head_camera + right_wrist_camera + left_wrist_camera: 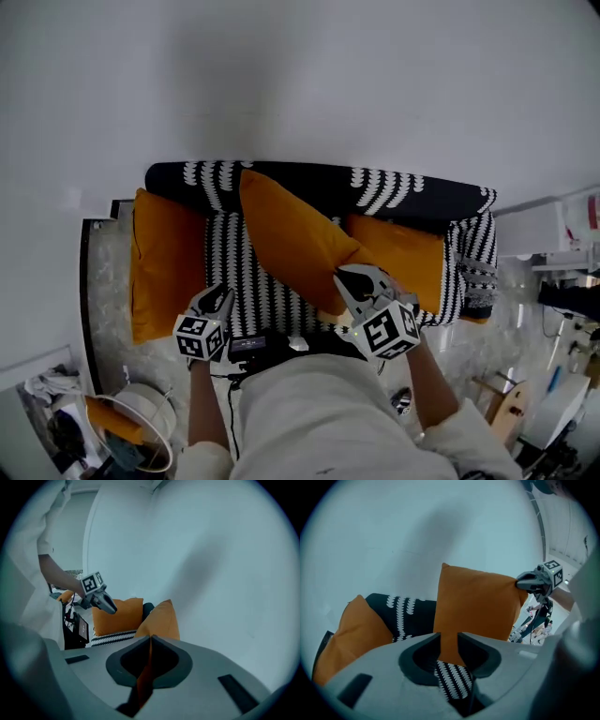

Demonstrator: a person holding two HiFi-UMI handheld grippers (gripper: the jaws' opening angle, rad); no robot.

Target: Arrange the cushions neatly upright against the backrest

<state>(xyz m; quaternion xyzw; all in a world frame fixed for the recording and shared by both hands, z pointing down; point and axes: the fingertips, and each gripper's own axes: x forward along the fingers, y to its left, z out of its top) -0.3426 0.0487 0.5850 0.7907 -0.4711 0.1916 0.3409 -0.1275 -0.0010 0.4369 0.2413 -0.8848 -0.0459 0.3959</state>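
- Middle cushion (291, 239), orange like its two neighbours, hangs tilted over the sofa (469, 234). In the head view its long axis runs slantwise from the backrest (309, 183) at upper left down to the right gripper (354, 279) at lower right.
- That right gripper has its jaws closed on a thin fold of orange fabric at the cushion's near corner, plain in the right gripper view, so it carries the weight.
- Left gripper (223, 298) hangs over the front of the seat (239, 272), to the left of the held cushion and not touching it. Its jaws stand a narrow slit apart with nothing pinched; only the cushion's lower edge and the patterned seat show through the gap.
- Judging from this, setting the cushion upright means swinging its low corner down and back toward the backrest. The left gripper is the nearer one to steady the free left edge.
- Left cushion (169, 262) leans at the sofa's left end, and the right cushion (403, 258) sits against the right end, partly behind the held one.
- Sofa cover is black-and-white patterned cloth, soft and likely to let a cushion slump.
- A plain pale wall (328, 75) rises behind the sofa, and clutter lies on the floor at both sides.
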